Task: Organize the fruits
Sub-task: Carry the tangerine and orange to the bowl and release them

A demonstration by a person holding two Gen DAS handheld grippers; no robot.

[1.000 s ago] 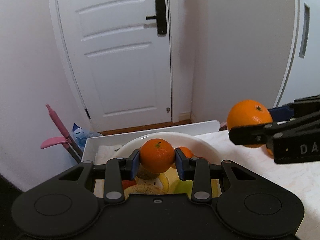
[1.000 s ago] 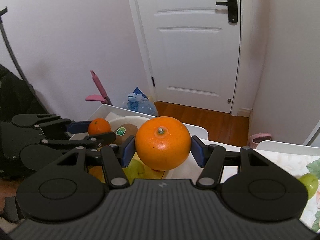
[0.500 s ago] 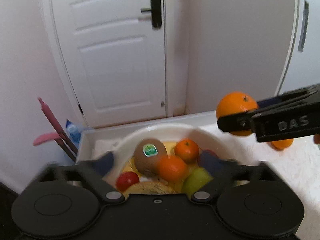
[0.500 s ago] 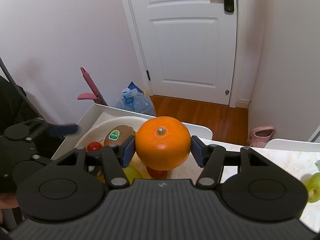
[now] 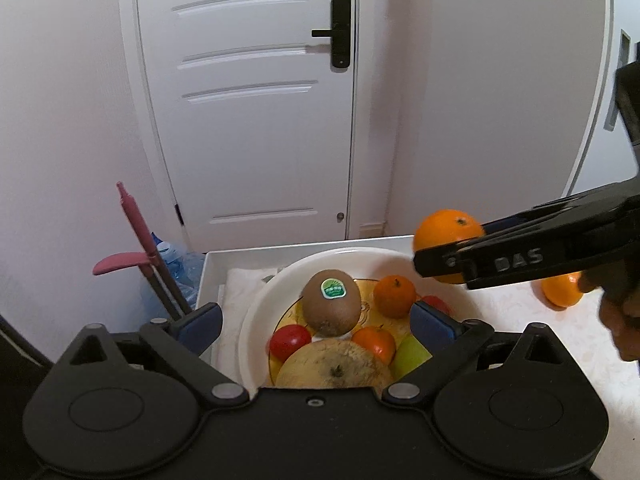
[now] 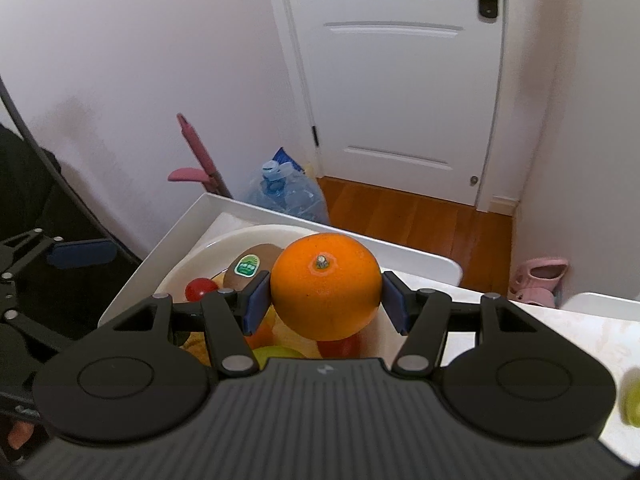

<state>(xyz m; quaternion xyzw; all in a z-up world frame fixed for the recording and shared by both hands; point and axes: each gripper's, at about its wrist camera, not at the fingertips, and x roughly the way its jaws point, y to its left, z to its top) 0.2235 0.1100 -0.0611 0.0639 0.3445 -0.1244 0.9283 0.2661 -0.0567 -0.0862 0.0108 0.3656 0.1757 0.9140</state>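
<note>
A white bowl [image 5: 256,320] holds a stickered kiwi [image 5: 330,302], two small mandarins [image 5: 394,296], a red tomato [image 5: 290,342], a large brownish fruit [image 5: 336,368] and a green one [image 5: 412,354]. My left gripper [image 5: 316,322] hangs over the bowl, open wide with nothing between its pads. My right gripper [image 6: 326,298] is shut on a big orange [image 6: 326,288] and holds it above the bowl's [image 6: 208,248] right side. In the left wrist view that orange [image 5: 448,228] floats over the bowl's far right rim.
The bowl sits in a white tray [image 5: 212,276] at the table's corner. Another orange [image 5: 560,290] lies on the tabletop to the right, and a green fruit [image 6: 630,398] sits at the right edge. Beyond the edge are a pink-handled tool [image 5: 132,240], a water bottle [image 6: 288,192] and a door.
My left gripper opened and let go of a small mandarin, which now lies in the bowl. My right gripper carried the big orange closer over the bowl.
</note>
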